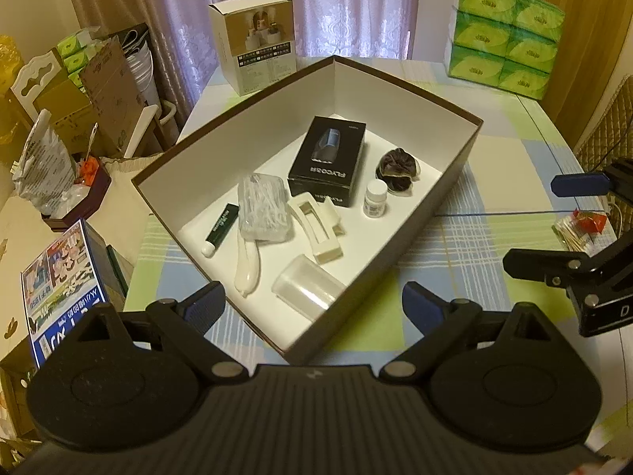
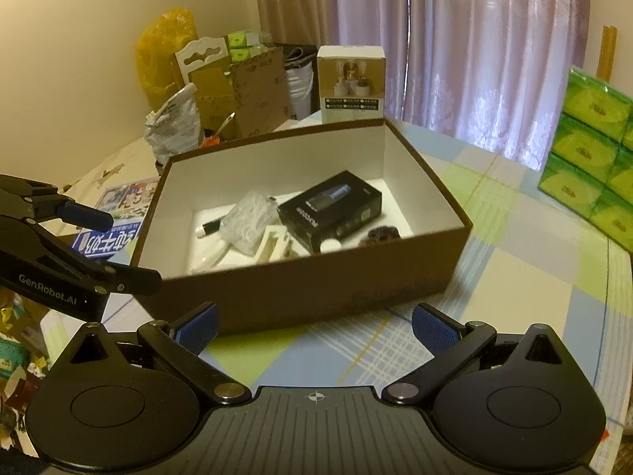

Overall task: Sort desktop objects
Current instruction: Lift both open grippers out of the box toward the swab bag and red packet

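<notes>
I'm in a home, at a table under a checked cloth. Lilac curtains hang at twelve o'clock, stacked packs of tissues sit at two o'clock, and cardboard boxes and bags pile up by the wall at ten o'clock.

A brown cardboard box with a white inside is sitting open at the middle of the left wrist frame. Inside, a black rectangular product carton is lying flat at centre, a dark brown fabric scrunchie to its right, a small white pill bottle standing upright just below that. A clear bag of white swabs, a dark green tube with a white cap, a cream plastic hair claw, a white handle and a clear plastic cup on its side are lying lower left.
</notes>
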`<move>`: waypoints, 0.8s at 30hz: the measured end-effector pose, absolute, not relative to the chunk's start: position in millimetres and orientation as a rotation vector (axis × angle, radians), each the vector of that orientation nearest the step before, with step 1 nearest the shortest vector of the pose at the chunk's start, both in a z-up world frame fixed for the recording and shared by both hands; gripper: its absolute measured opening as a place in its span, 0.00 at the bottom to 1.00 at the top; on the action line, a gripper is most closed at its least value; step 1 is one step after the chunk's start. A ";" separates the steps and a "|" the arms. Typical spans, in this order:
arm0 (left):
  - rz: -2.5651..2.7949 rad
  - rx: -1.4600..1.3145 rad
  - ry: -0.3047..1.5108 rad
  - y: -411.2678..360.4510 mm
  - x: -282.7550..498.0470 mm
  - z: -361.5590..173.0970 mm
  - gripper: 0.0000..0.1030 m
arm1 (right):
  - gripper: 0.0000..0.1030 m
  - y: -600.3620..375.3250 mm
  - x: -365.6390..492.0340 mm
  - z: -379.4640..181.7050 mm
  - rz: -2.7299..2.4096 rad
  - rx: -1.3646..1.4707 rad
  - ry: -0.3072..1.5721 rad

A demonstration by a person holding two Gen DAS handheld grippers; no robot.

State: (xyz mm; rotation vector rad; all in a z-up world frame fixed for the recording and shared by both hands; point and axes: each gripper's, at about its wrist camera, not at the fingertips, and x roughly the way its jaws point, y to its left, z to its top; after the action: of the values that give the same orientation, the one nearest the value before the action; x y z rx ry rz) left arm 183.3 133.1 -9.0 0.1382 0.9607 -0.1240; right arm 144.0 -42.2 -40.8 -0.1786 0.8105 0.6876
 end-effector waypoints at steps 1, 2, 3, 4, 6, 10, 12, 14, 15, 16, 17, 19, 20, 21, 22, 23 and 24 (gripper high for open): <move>-0.123 0.139 0.962 130.5 181.0 -9.9 0.92 | 0.98 -45.8 141.9 -41.4 0.686 -0.174 0.814; -0.123 0.139 0.964 128.7 179.0 -10.7 0.92 | 0.98 -49.0 140.3 -41.5 0.683 -0.171 0.819; -0.123 0.139 0.965 125.9 176.4 -11.4 0.92 | 0.98 -52.1 138.6 -42.1 0.681 -0.169 0.823; -0.124 0.137 0.968 123.0 173.8 -12.4 0.92 | 0.98 -56.0 136.6 -42.9 0.678 -0.167 0.827; -0.128 0.131 0.974 117.2 168.7 -14.7 0.92 | 0.98 -63.0 133.3 -43.8 0.672 -0.164 0.834; -0.141 0.120 0.992 104.6 158.8 -20.5 0.92 | 0.98 -80.2 125.9 -44.8 0.656 -0.150 0.845; -0.152 0.117 1.004 97.2 154.5 -24.2 0.92 | 0.98 -90.3 121.2 -45.4 0.642 -0.142 0.850; -0.163 0.115 1.016 88.8 150.3 -28.6 0.92 | 0.98 -100.6 117.0 -46.8 0.625 -0.133 0.858; -0.170 0.114 1.022 84.1 148.4 -30.7 0.92 | 0.98 -106.4 114.4 -47.7 0.615 -0.128 0.863; -0.177 0.114 1.026 79.4 146.8 -32.5 0.92 | 0.98 -112.0 112.2 -48.6 0.605 -0.124 0.868; -0.184 0.114 1.029 74.6 145.0 -34.1 0.92 | 0.98 -118.5 109.5 -49.8 0.592 -0.121 0.874; -0.203 0.117 1.038 63.6 141.3 -37.7 0.92 | 0.98 -131.6 103.8 -52.4 0.570 -0.113 0.887; -0.211 0.119 1.042 58.7 139.5 -39.6 0.92 | 0.98 -137.8 101.6 -53.4 0.557 -0.110 0.893; -0.222 0.121 1.046 53.5 138.1 -41.2 0.92 | 0.98 -143.8 99.5 -54.5 0.545 -0.107 0.899; -0.233 0.124 1.052 47.7 136.2 -43.1 0.92 | 0.98 -149.8 97.5 -55.7 0.532 -0.104 0.905; -0.242 0.125 1.056 42.3 134.8 -44.9 0.92 | 0.98 -156.6 95.3 -56.7 0.521 -0.097 0.913; -0.253 0.129 1.061 36.6 133.1 -46.6 0.92 | 0.98 -162.3 93.4 -57.8 0.512 -0.091 0.918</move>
State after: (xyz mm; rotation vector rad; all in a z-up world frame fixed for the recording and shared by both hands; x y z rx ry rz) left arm 133.1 36.6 -46.6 0.1288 1.0610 -0.2531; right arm 93.4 -162.3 -57.8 -0.0911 0.9183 0.5116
